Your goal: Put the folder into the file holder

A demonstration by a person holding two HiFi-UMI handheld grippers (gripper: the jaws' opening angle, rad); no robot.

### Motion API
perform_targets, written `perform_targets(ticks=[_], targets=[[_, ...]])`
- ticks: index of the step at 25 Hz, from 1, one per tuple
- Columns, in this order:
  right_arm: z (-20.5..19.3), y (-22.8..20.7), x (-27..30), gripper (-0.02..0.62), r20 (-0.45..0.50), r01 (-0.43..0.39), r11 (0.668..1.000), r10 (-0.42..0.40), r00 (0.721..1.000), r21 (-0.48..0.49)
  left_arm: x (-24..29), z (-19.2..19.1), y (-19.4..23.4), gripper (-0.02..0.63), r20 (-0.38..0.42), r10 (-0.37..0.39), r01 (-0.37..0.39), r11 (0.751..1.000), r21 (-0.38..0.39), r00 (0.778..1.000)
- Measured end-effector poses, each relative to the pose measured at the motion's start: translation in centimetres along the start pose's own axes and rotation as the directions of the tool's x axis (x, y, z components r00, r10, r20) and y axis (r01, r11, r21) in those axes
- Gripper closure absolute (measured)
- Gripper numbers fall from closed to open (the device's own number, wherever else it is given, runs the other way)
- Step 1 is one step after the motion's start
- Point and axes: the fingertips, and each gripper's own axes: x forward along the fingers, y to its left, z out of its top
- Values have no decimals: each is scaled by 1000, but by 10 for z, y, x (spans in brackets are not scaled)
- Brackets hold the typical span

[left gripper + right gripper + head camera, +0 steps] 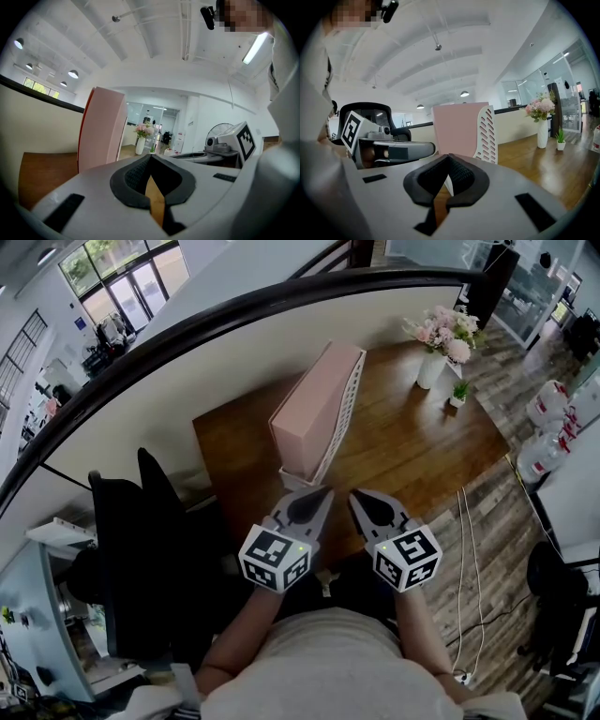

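Pale pink folder (314, 404), white slotted file holder (347, 409), warm brown wood-grain desk (412, 442). Grey shells and black pads (136, 176) on the left claw (323, 491) and right claw (356, 493), black-and-white square markers on their cubes.

Folder (314, 409) stands in file holder (349, 399), mid tabletop (412, 451). Left hand-held gripper (322, 493) and right hand-held gripper (357, 495) side by side just before it. Vase (431, 369) far right, small plant (458, 393) beside.

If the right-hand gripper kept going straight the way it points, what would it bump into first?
Probably the near end of the white file holder, with the pink folder standing in it. The right gripper, jaws shut, points straight at it, though depth is hard to judge.
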Motion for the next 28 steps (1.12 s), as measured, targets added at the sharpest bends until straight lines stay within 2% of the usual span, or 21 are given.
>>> perform_targets(ticks=[28], targets=[[3, -5, -4, 586, -6, 44, 998, -44, 999, -36, 10, 1, -3, 594, 2, -41, 41, 999, -26, 999]])
